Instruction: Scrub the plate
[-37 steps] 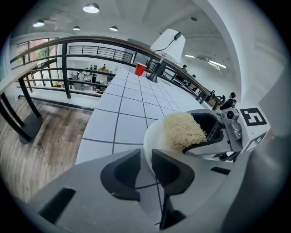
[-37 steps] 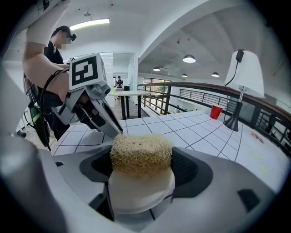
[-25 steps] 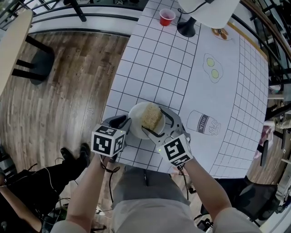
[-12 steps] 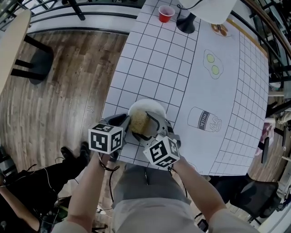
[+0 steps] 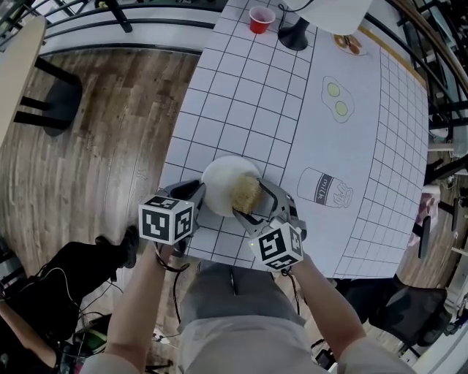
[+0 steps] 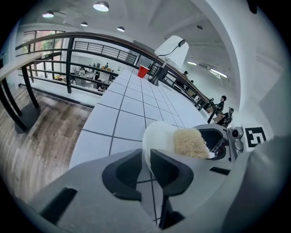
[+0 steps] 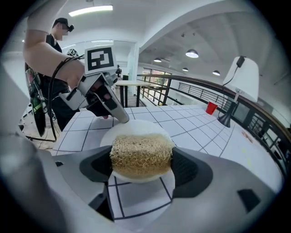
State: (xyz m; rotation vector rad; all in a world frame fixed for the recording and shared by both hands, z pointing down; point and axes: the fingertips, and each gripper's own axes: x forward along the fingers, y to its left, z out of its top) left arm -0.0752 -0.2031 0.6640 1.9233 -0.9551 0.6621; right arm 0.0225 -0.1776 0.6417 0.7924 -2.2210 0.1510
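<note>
white table (image 5: 241,95) with a black grid of squares runs away from the person, beside a wooden floor (image 5: 88,131). a white plate (image 5: 223,182) sits near the table's close edge. the left gripper (image 5: 196,196) has its jaws closed together on the plate's left rim, with the thin edge between them. the right gripper (image 5: 257,201) has its jaws clamped on a yellow-brown sponge (image 5: 246,193), which rests on the right part of the plate. a drawing of a carton (image 5: 324,188) is printed to the right of the plate, and its label reads "milk". a small red cup (image 5: 259,20) stands at the far end.
</note>
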